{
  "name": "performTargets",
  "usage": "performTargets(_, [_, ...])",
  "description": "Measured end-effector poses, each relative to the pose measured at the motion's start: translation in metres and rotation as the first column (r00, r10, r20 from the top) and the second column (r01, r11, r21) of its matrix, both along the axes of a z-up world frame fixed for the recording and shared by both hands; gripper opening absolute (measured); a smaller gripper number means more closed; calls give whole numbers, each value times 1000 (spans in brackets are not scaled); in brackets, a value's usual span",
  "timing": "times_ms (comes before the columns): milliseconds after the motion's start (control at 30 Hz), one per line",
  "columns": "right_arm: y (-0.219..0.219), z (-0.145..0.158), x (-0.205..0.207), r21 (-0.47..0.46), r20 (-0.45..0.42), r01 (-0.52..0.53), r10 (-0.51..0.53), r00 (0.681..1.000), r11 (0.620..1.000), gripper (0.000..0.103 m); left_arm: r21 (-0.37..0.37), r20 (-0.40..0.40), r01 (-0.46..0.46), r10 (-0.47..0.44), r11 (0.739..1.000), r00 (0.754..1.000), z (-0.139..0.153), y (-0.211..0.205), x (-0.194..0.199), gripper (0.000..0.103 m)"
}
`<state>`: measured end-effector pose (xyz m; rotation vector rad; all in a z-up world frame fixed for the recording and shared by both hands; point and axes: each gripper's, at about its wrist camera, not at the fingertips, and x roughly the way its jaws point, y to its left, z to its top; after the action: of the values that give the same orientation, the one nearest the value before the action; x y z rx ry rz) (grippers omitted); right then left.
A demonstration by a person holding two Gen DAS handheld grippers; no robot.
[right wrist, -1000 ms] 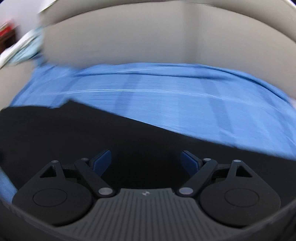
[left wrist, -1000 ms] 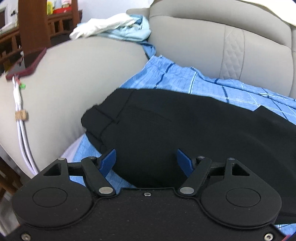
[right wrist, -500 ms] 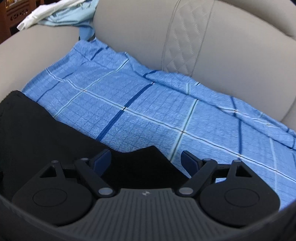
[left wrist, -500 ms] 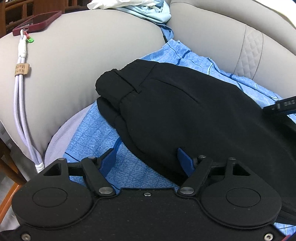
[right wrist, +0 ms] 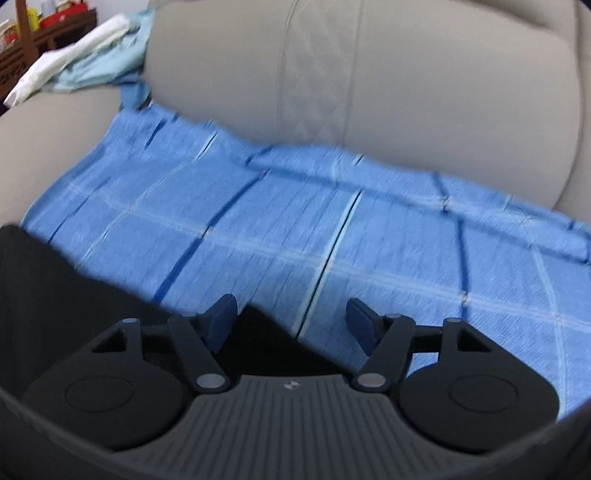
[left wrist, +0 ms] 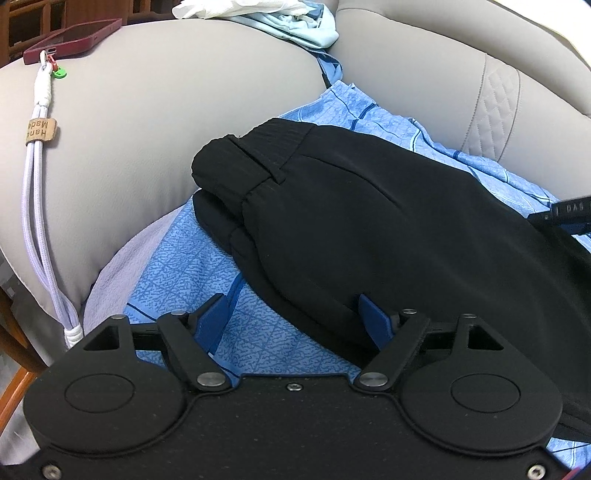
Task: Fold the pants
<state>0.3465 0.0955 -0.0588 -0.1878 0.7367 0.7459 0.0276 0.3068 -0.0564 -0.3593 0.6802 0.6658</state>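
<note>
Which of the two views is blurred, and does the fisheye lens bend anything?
Left wrist view: sharp; the black pants show seams, and the sofa armrest bulges from lens distortion. Right wrist view: motion-blurred; the blue checked cloth is smeared and the sofa backrest curves.

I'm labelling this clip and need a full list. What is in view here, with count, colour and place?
pants: one, black, folded on the blue cloth
cloth: one, blue checked, spread over the sofa seat
sofa: one, beige, under everything
phone: one, dark red case, on the sofa arm
cord: one, pale lilac, hanging from the phone
clothes pile: white and light blue, on the sofa arm
left gripper: open, at the pants' near edge
right gripper: open, over a pants corner
</note>
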Motion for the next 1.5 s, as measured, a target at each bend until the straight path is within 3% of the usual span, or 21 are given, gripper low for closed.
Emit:
performTargets(67, [3,1,-6,-13,33,-45,46,998,999,36,3,0,3,-3,1000,1000,0,0,0,78])
performTargets(100, [4,3,-7,2,27,-61,61,998,998,10,3,1,4,-4,1000,1000,0,0,0,78])
performTargets(167, [9,8,-5,-6,63,-18,19,998,1000,8,-1,3,5,-5,1000,1000,-1,0,-1,78])
performTargets(233, [16,9,2,-47,147,96,-88,985,994,2,-2,4,5,-5,1000,1000,-1,0,-1,78])
performTargets(267, [15,7,10,-45,126,127,-120,985,991,2,-4,3,3,-3,1000,1000,0,0,-2,78])
performTargets(367, [2,8,18,35,48,138,-140,989,990,6,-14,26,2,-1,1000,1000,10,2,-11,69])
performTargets(433, [-7,13,4,70,77,91,-96,992,993,34,-29,112,-13,17,1000,994,24,8,-23,67])
performTargets(500, [-16,19,-12,78,125,56,-65,990,995,40,-37,173,-38,44,999,984,35,17,-29,67])
performTargets(600, [-27,29,-36,118,145,-2,-15,989,993,55,-61,183,-77,87,995,979,40,32,-19,63])
performTargets(700, [-32,32,-64,153,145,-71,48,988,986,61,-78,168,-140,151,987,974,35,48,-4,57])
performTargets(733, [-33,31,-73,160,143,-90,68,987,983,63,-67,131,-170,178,983,975,30,53,3,41])
performTargets(767, [-33,28,-82,160,140,-116,94,986,980,64,-57,65,-205,209,977,976,23,57,8,37])
performTargets(800, [-33,24,-90,156,141,-136,114,983,978,65,-68,22,-227,229,972,973,17,59,12,37])
performTargets(833, [-33,19,-98,145,141,-153,132,981,978,67,-75,29,-239,242,968,970,15,57,11,37])
performTargets(933, [-41,1,-117,109,118,-190,177,977,976,68,18,-4,-232,232,973,973,23,42,13,37])
performTargets(1067, [-74,-11,-115,158,71,-118,108,992,980,73,102,31,-189,186,977,982,47,12,17,38])
performTargets(1167, [-119,-20,-100,221,20,31,-36,999,975,74,165,73,-90,79,982,994,64,-25,26,40])
performTargets(1267, [-189,-30,-93,367,-116,228,-199,973,902,76,182,105,50,-70,982,992,68,-63,42,40])
performTargets(1333, [-239,-38,-102,422,-182,373,-326,928,826,78,170,113,158,-178,973,978,65,-87,54,41])
performTargets(1400, [-281,-43,-123,447,-180,483,-453,873,753,80,156,90,238,-254,959,963,57,-110,67,41])
performTargets(1500, [-341,-55,-160,474,-181,624,-624,760,622,80,133,42,316,-324,939,945,42,-140,82,41])
